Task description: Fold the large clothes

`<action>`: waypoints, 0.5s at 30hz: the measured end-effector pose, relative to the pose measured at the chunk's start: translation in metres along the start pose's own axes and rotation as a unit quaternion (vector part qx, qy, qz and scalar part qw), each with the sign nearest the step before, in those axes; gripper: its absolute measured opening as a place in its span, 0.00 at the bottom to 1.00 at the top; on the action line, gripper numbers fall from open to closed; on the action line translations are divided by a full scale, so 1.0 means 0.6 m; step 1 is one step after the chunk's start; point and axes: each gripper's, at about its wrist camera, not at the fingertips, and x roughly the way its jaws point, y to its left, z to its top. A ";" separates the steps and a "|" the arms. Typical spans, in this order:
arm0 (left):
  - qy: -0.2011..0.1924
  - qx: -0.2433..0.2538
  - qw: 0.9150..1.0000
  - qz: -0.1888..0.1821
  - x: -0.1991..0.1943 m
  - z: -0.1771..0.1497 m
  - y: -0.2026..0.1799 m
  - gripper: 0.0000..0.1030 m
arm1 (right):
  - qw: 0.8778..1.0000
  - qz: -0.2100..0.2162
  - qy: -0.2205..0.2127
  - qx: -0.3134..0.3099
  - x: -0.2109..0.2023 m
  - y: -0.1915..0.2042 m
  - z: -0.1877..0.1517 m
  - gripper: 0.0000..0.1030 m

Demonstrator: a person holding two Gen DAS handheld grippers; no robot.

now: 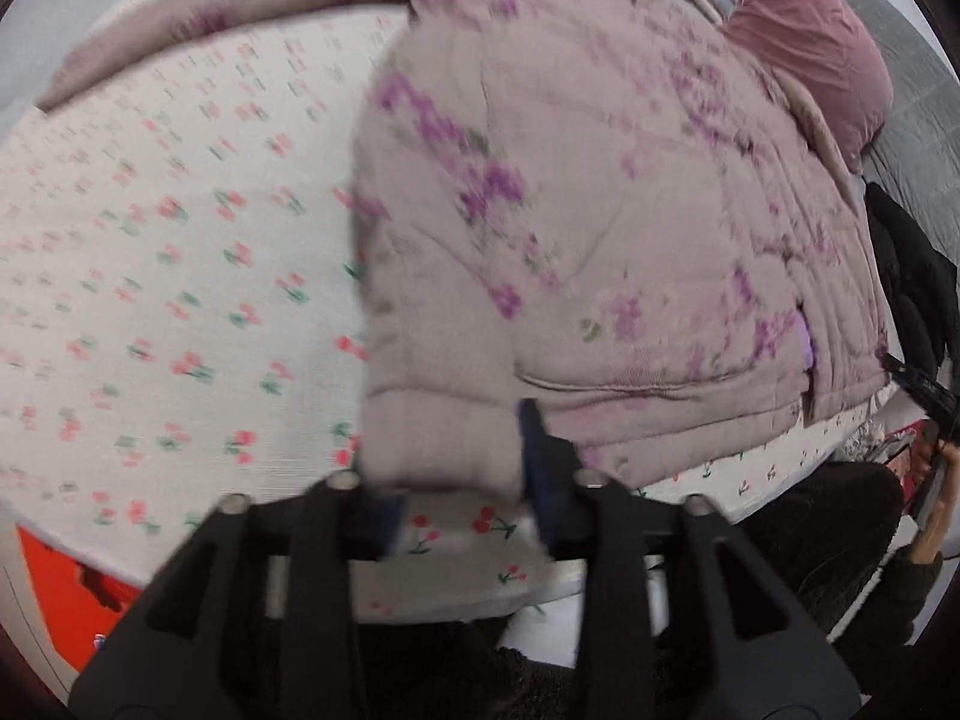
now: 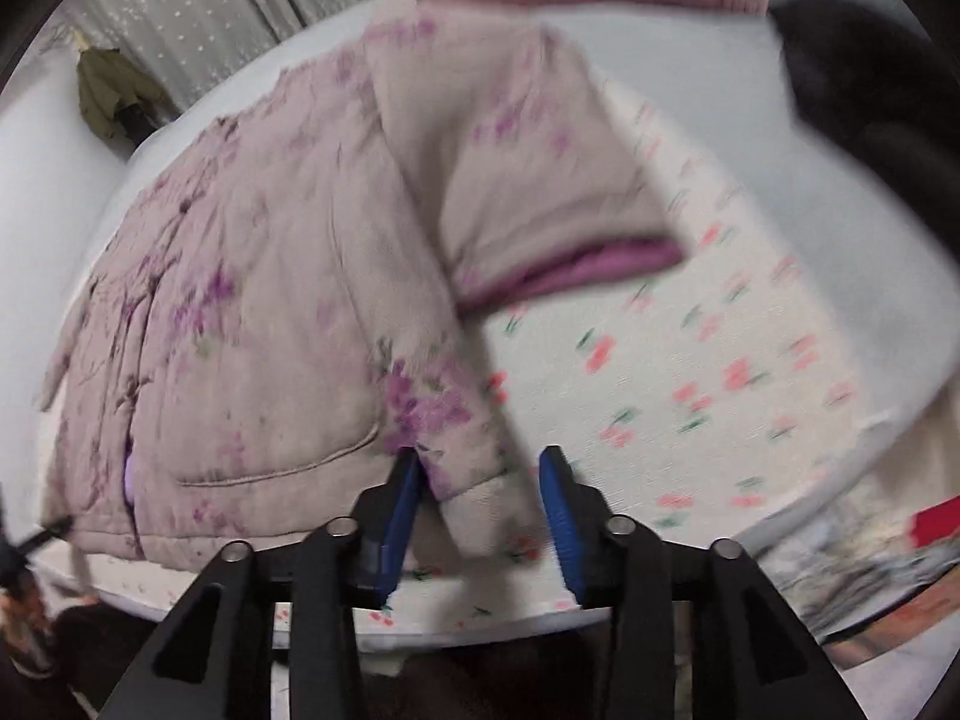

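Padded pink floral jacket (image 2: 258, 312) is lying spread on a cherry-print sheet (image 2: 720, 372). Right gripper (image 2: 480, 480) is sitting at the jacket's near hem corner, blue pads (image 2: 399, 504) standing apart, with the corner reaching between them; contact not clear through the blur. One sleeve (image 2: 510, 180) is stretching out to the right, its purple cuff lining (image 2: 576, 264) showing. An olive garment (image 2: 111, 90) is hanging by the curtain (image 2: 240, 0) at far left.
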 end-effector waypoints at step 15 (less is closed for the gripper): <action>-0.084 0.071 0.991 0.076 -0.016 0.063 -0.076 0.79 | 0.951 -0.183 -0.034 -0.248 0.069 0.021 0.043 0.68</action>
